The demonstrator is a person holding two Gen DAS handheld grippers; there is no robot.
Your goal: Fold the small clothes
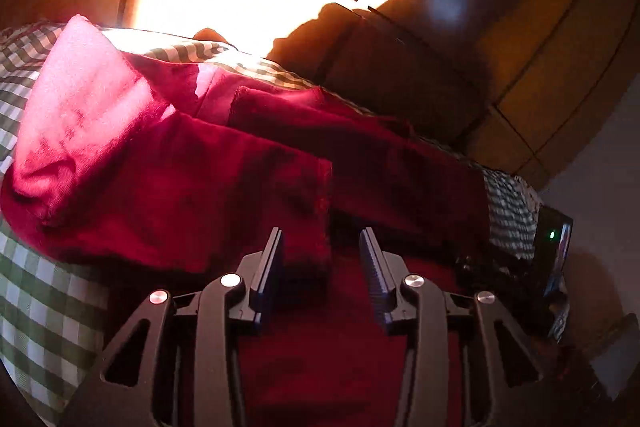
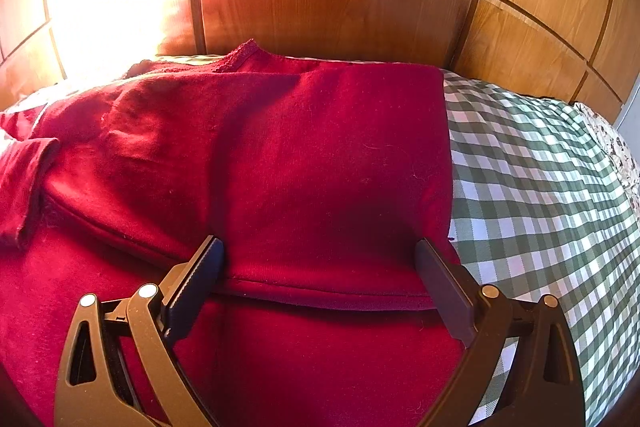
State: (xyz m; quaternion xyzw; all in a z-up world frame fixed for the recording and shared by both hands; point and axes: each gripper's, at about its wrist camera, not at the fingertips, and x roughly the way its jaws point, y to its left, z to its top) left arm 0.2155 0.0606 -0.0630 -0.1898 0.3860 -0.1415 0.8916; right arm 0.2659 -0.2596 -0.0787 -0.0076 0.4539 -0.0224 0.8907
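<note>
A dark red garment lies partly folded on a green-and-white checked bedcover. Its lace-trimmed neckline points toward the headboard. In the right wrist view my right gripper is wide open, its fingers straddling the folded right edge of the garment just above a hem. In the left wrist view the garment lies bunched with a sleeve end between the fingers of my left gripper, which is open and not clamped on the cloth.
A wooden headboard stands just behind the garment, with strong sunlight glare on its left part. A dark device with a green light sits at the right edge of the bed in the left wrist view. Checked cover shows at the left.
</note>
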